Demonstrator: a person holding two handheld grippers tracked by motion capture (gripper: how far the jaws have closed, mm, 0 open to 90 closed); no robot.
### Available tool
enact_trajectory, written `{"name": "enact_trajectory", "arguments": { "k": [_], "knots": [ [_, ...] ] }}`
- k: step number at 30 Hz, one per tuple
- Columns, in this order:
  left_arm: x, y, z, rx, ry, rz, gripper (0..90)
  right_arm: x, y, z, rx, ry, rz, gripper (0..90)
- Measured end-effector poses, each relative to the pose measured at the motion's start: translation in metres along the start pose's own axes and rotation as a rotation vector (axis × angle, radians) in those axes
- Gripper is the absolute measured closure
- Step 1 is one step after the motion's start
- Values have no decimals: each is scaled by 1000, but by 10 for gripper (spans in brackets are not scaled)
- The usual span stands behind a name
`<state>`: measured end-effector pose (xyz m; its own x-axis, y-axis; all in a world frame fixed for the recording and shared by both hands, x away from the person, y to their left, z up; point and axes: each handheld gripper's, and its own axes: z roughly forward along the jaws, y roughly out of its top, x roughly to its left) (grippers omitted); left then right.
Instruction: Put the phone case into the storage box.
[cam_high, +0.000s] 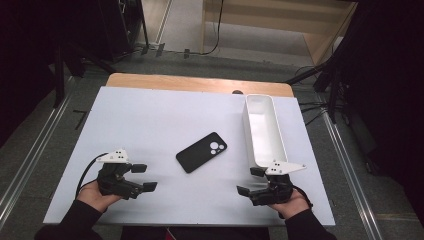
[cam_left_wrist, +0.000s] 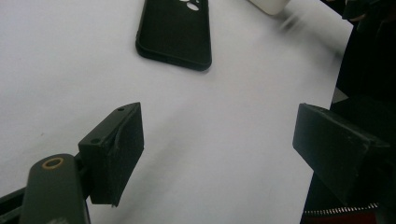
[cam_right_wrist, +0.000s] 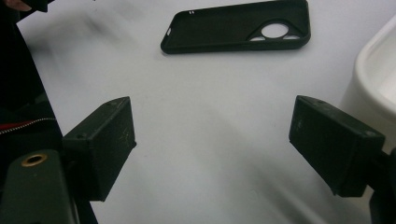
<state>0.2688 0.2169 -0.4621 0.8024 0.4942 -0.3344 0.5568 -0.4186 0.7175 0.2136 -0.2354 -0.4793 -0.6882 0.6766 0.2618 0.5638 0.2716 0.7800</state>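
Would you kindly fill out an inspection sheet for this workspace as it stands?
Surface: white board on a wooden table, bare around the items.
Job's things: black phone case lying flat mid-board; white tray at the right, nothing seen inside.
Clutter: nothing seen.
Grippers: left gripper and right gripper both open, holding nothing, at the near edge either side of the case.
Cables: black cable trails from the left gripper; more cables on the floor.
Surroundings: grey floor, wooden furniture behind.

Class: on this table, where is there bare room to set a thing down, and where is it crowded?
Free: the board's far left, beyond the phone case, and the near strip between the left gripper and right gripper. Crowded: the right edge, along the white tray.
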Motion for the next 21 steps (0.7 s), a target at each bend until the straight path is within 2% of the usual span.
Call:
{"name": "enact_trajectory", "arguments": {
  "k": [5, 8, 12, 21],
  "knots": [
    [0, 2, -1, -17, 6, -3, 162, 1, 0, 0, 4, 4, -4, 129],
    [-1, 7, 0, -26, 31, 8, 163, 2, 0, 0, 5, 9, -6, 129],
    [0, 13, 3, -34, 44, 8, 163, 3, 0, 1, 9, 14, -7, 129],
    [4, 28, 14, -40, 49, -5, 167, 3, 0, 1, 18, 16, -4, 129]
  ]
}}
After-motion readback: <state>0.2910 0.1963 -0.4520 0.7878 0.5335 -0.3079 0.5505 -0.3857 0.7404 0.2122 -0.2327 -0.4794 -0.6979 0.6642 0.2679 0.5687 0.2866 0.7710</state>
